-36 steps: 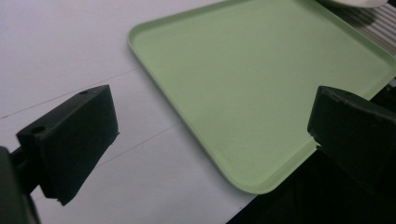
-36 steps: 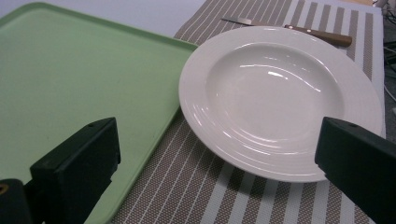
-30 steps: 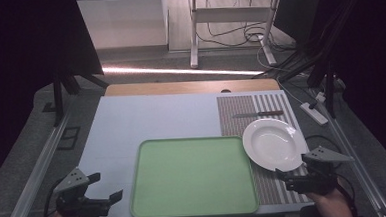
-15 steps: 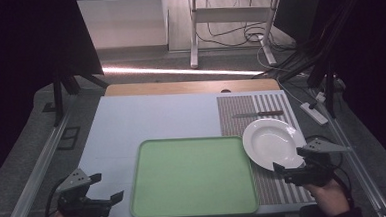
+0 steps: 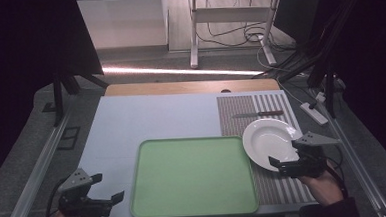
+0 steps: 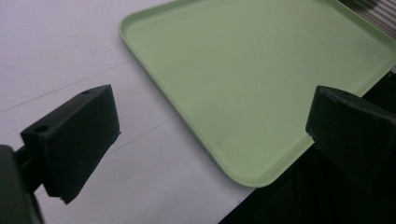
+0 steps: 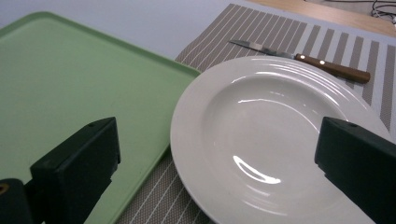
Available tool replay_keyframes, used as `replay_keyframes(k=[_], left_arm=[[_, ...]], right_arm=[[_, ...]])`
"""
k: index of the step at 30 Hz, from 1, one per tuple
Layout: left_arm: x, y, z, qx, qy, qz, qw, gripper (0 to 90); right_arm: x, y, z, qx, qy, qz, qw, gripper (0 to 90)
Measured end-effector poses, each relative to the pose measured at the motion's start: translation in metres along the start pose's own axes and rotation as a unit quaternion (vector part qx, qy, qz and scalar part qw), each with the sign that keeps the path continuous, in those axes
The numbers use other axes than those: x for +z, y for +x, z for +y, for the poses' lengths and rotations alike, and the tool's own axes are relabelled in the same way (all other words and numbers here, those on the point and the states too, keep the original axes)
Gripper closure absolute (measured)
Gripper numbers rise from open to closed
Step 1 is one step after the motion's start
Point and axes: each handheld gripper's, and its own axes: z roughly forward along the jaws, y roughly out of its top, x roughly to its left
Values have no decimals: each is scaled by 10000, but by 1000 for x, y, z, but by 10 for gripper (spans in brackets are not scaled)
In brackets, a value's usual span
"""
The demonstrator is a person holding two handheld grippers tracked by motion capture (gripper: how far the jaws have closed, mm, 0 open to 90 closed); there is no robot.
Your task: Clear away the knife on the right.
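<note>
From my right gripper view the round white ceramic plate [image 7: 275,140] runs off the bottom edge, and the flat green plastic tray [image 7: 70,79] off the left.

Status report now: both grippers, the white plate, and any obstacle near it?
Right gripper open, at round white ceramic plate, not touching. Left gripper open, beside green plastic tray. Wooden-handled knife lies beyond the plate, apart.

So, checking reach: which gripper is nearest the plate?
The right gripper, jaws open at the white plate; the left gripper sits beyond the green tray.
</note>
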Motion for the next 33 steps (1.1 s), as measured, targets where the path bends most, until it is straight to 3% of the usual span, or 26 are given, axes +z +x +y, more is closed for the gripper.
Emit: replay_keyframes(k=[16,23,33], left_arm=[[0,1,0,-39,-8,-26,10000,26],[0,1,0,-30,-2,-42,10000,28],[0,2,0,-53,-9,-60,10000,29]], right_arm=[[28,-6,18,-5,193,38,9998,7],[43,-14,22,172,440,54,9989,8],[61,-18,29,87,650,-11,9978,7]])
